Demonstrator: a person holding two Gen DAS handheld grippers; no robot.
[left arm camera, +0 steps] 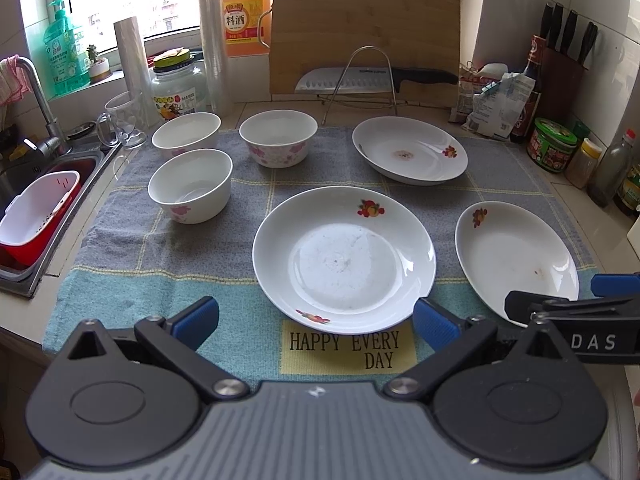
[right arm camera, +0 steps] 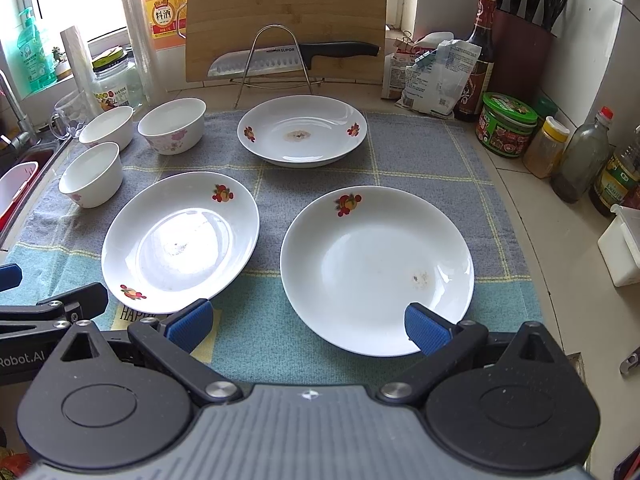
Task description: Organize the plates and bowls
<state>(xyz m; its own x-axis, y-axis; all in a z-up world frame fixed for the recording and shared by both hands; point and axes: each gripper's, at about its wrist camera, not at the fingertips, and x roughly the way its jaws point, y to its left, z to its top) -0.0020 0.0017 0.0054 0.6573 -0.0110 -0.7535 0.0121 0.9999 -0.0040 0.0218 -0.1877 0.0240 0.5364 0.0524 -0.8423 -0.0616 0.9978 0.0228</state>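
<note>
Three white plates with fruit prints lie apart on a grey and teal towel (left arm camera: 168, 264). The near middle plate (left arm camera: 344, 258) sits just ahead of my left gripper (left arm camera: 316, 320), which is open and holds nothing. The near right plate (right arm camera: 376, 276) lies in front of my right gripper (right arm camera: 308, 326), also open and empty, its right pad over the plate's near rim. The far plate (right arm camera: 302, 130) rests by the knife rack. Three white bowls with pink flowers stand upright at the left: one far left (left arm camera: 186, 133), one nearer (left arm camera: 191, 184), one in the middle (left arm camera: 278, 142).
A sink (left arm camera: 44, 184) with a red and white basket (left arm camera: 36, 216) lies left of the towel. A glass mug (left arm camera: 122, 124), jar, wrap rolls, oil jug, cutting board (left arm camera: 364, 36) and knife (left arm camera: 376, 79) line the back. Bottles and jars (right arm camera: 506, 124) crowd the right wall.
</note>
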